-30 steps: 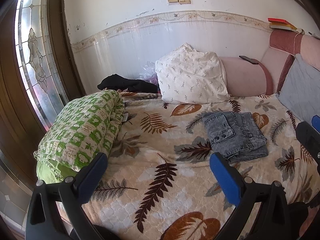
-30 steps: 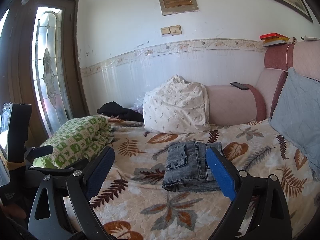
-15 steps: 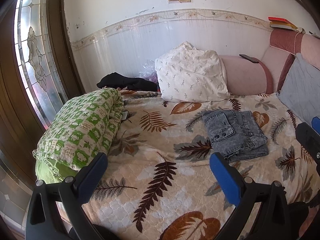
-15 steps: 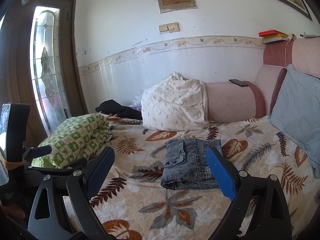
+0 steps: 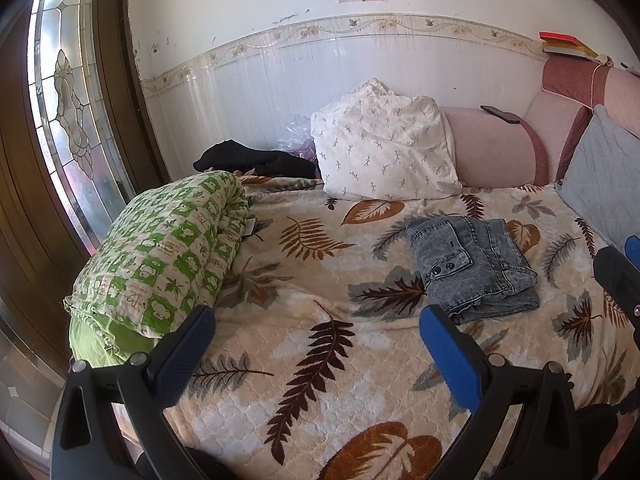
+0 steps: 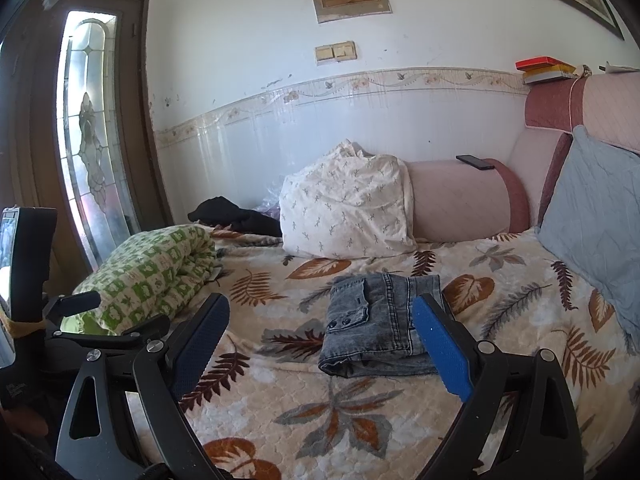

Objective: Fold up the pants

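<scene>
Both grippers have drawn back a little from the bed over the last second, so the pants sit slightly farther off and lower between the fingers in each view; the pants themselves have not shifted.

Around them, a rolled green quilt [image 5: 160, 252] lies at the left edge of the blanket [image 5: 304, 360], a white pillow [image 5: 384, 144] leans against the wall behind, and a black garment [image 5: 256, 160] is bunched between quilt and pillow. A pink bolster [image 5: 492, 148] carries a phone [image 5: 500, 114] on top, and a grey cushion [image 5: 600, 184] stands at the right. Nothing lies between the grippers and the pants; only bare blanket.

The pants [image 5: 472, 268] are grey washed denim, folded into a compact, roughly rectangular stack with the waistband and two dark buttons showing at the near left corner. The layers are a bit uneven along the near edge, where a lower fold sticks out.

The left gripper [image 5: 316, 344] hangs over the blanket with its blue fingers spread wide and nothing held; the pants are ahead and to the right of it, just beyond its right fingertip. The right gripper [image 6: 320, 328] is also spread wide and empty, and the pants [image 6: 380, 320] lie straight ahead between its fingers, its right finger overlapping the stack's right side in the picture, though contact cannot be judged. Part of the left gripper's body shows at the left of the right wrist view.
</scene>
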### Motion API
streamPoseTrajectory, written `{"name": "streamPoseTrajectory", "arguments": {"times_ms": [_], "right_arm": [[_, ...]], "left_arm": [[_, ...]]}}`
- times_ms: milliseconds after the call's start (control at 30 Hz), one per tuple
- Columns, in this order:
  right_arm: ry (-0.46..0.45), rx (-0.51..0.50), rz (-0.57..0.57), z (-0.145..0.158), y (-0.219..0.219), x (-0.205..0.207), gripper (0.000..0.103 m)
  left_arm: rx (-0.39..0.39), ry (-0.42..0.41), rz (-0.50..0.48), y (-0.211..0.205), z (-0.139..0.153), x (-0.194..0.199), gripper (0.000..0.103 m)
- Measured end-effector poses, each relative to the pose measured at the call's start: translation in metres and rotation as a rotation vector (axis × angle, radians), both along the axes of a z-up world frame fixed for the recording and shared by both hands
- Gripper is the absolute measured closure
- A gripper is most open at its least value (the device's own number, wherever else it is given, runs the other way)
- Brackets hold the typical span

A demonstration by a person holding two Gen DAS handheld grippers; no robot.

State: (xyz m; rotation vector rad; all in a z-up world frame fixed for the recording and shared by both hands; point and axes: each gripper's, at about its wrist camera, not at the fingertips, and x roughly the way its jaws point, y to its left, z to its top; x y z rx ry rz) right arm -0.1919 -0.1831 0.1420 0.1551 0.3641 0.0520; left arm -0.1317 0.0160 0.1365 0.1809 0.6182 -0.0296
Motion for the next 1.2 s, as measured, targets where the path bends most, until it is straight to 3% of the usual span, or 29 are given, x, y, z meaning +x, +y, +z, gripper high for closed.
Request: {"name": "streamPoseTrajectory", "arguments": {"times_ms": [700,1200], "right_arm": [[0.023,0.003,-0.023,-0.005,-0.007,0.006,0.009],[0.033,0.002,-0.035,-0.015,-0.024,0.031,0.009]], "left_arm": [[-0.037,0.055,-0.004,-0.007,-0.006,0.024,0.000],[-0.074,0.035,-0.069,-0.035,-0.010,0.051,0.000]]}}
